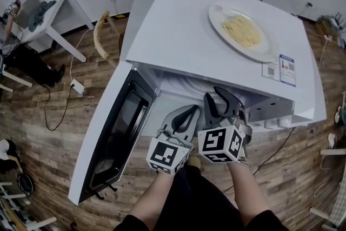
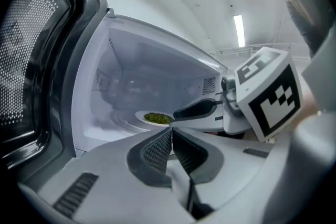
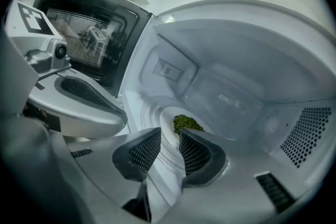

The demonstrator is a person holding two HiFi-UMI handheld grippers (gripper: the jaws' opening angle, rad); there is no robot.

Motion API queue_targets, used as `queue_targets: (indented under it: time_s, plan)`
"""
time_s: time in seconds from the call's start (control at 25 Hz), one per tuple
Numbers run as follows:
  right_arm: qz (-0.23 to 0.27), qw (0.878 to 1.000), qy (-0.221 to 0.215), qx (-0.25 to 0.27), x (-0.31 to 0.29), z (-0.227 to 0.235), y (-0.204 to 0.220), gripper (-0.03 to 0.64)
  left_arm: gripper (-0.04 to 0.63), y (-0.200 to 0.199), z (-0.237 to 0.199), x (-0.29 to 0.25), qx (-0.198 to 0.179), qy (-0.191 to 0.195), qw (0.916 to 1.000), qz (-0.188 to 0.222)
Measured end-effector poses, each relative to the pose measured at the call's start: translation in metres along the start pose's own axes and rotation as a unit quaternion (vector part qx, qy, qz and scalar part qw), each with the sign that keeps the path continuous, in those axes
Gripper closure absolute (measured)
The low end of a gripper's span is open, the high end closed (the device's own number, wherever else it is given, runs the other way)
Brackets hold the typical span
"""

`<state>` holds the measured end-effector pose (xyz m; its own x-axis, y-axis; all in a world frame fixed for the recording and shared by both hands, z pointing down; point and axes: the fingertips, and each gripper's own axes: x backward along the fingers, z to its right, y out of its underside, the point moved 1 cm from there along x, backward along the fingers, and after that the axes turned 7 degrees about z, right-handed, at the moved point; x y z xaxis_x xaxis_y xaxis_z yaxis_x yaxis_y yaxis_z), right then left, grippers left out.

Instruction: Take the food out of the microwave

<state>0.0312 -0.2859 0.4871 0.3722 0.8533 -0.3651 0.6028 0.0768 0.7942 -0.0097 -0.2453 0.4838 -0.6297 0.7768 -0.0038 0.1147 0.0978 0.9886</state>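
Reaching into the microwave (image 1: 178, 30), the right gripper (image 3: 169, 136) gapes before the green food (image 3: 186, 122). The left gripper (image 2: 171, 131) sits closed, empty.

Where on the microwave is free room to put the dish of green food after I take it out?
The microwave top is bare on its left half, between the noodle plate and the edge above the open door. The opening is crowded: the left hand-held gripper and the right hand-held gripper fill it.
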Motion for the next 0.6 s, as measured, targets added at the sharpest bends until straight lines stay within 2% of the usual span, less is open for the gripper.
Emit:
queue_targets:
  time_s: [0.16, 0.4, 0.6]
  plan:
    - [-0.012, 1.000, 0.000, -0.005, -0.004, 0.001, 0.003, 0.522, 0.584, 0.000, -0.004, 0.003, 0.002, -0.006, 1.0000, 0.002]
    - [-0.023, 0.998, -0.022, -0.056, -0.015, 0.004, 0.003, 0.522, 0.584, 0.001, -0.008, 0.009, 0.006, -0.015, 0.9999, 0.006]
    - [-0.016, 0.999, -0.024, -0.026, -0.016, 0.000, 0.000, 0.546, 0.584, 0.003, -0.011, 0.010, 0.004, -0.019, 0.9998, 0.005]
